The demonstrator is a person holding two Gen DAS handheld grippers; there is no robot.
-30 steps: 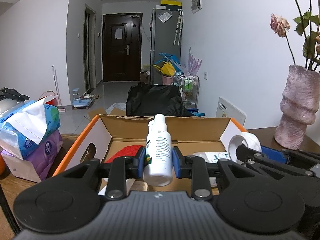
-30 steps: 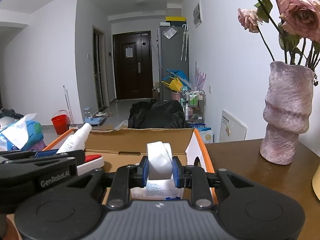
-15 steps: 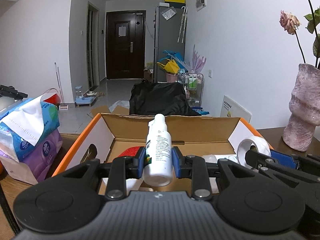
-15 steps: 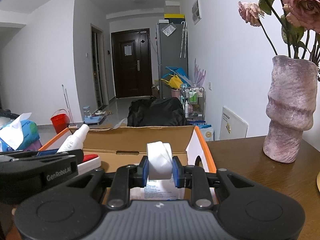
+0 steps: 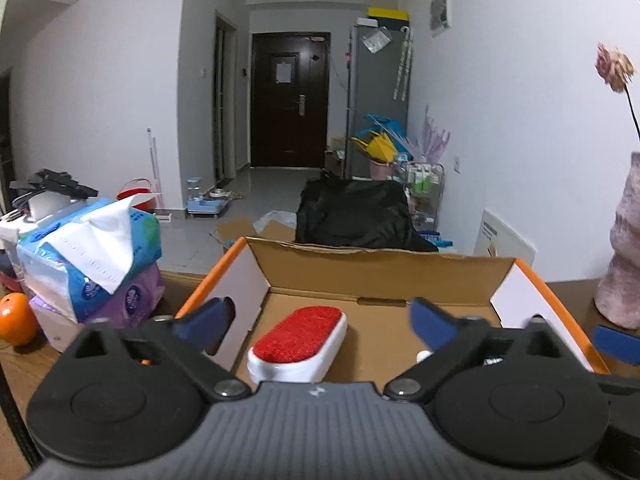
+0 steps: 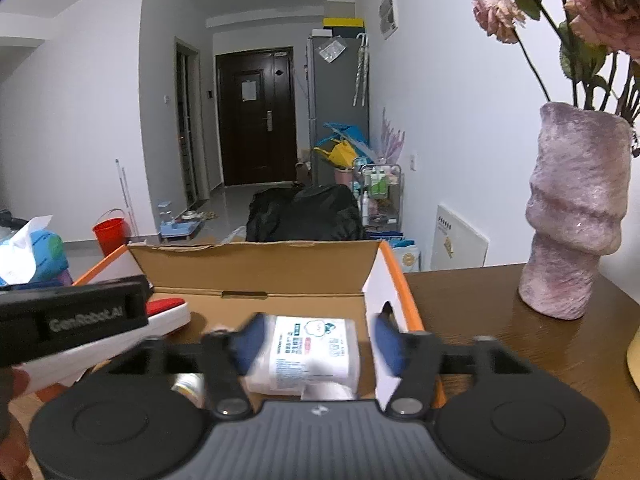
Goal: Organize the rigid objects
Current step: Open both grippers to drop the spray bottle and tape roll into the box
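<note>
An open cardboard box point(image 5: 380, 276) with orange edges stands on the wooden table, also in the right wrist view point(image 6: 260, 272). Inside lie a red-and-white brush point(image 5: 300, 336), seen too in the right wrist view point(image 6: 168, 310), and a white labelled pack point(image 6: 308, 348). My left gripper point(image 5: 320, 322) is open and empty over the box. My right gripper point(image 6: 316, 340) is open and empty over the pack. The white bottle and the tape roll are mostly hidden below the grippers; a white bit point(image 6: 328, 390) shows under the pack.
Tissue packs point(image 5: 88, 256) and an orange point(image 5: 16, 318) sit left of the box. A pink vase point(image 6: 576, 216) with dried roses stands on the table point(image 6: 500, 320) to the right. The left gripper's body point(image 6: 72, 316) shows at the left of the right wrist view.
Both grippers have opened. The left let go of the white bottle and the right let go of the tape roll; both items dropped out of sight into the box.
</note>
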